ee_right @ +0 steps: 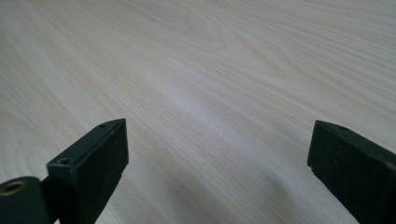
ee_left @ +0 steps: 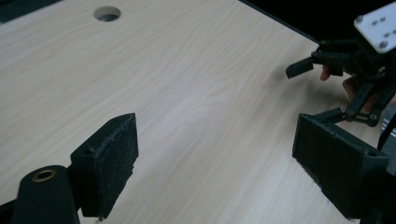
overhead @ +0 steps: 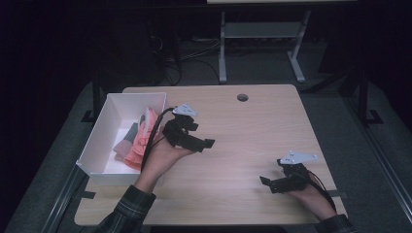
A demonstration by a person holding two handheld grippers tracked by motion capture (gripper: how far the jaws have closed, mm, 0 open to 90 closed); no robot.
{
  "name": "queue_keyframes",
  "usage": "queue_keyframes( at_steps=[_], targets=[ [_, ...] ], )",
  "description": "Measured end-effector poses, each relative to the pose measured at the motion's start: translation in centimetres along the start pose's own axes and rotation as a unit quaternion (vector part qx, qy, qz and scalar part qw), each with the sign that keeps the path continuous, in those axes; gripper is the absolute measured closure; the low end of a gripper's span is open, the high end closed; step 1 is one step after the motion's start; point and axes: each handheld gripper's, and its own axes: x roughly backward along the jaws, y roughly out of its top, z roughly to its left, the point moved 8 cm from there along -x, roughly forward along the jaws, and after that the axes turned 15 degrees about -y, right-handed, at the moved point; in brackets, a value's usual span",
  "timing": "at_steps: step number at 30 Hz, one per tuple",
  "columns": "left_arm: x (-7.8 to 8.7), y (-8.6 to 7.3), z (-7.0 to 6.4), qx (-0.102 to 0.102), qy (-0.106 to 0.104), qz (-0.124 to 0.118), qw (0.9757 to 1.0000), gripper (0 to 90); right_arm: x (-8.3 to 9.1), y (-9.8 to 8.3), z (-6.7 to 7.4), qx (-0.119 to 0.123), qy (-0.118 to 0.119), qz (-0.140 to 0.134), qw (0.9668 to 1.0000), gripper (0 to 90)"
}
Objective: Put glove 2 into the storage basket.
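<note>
Both tongs stand spread and pinch nothing: the left gripper [overhead: 206,144] hovers just beside the white box [overhead: 107,127] at the table's [overhead: 243,141] left edge, jaws pointing right; the right gripper [overhead: 266,183] sits low near the front right corner, jaws pointing left. Pink and grey cloths [overhead: 138,141] lie heaped in the box, long axis running front to back; no readable writing anywhere.
</note>
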Motion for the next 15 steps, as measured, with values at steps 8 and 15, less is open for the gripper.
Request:
queue_keyframes(
  at_steps=[8, 15],
  targets=[
    [-2.7, -2.0, -0.8, -0.009, -0.011, 0.005, 0.9999, 13.9, 0.0, 0.0, 0.1, 0.002, 0.001, 0.001, 1.0, 5.0],
    [-4.8, -4.4, -0.6, -0.015, -0.016, 0.023, 0.9995, 13.9, 0.0, -0.1, 0.1, 0.005, 0.001, 0.002, 1.0, 5.0]
  ],
)
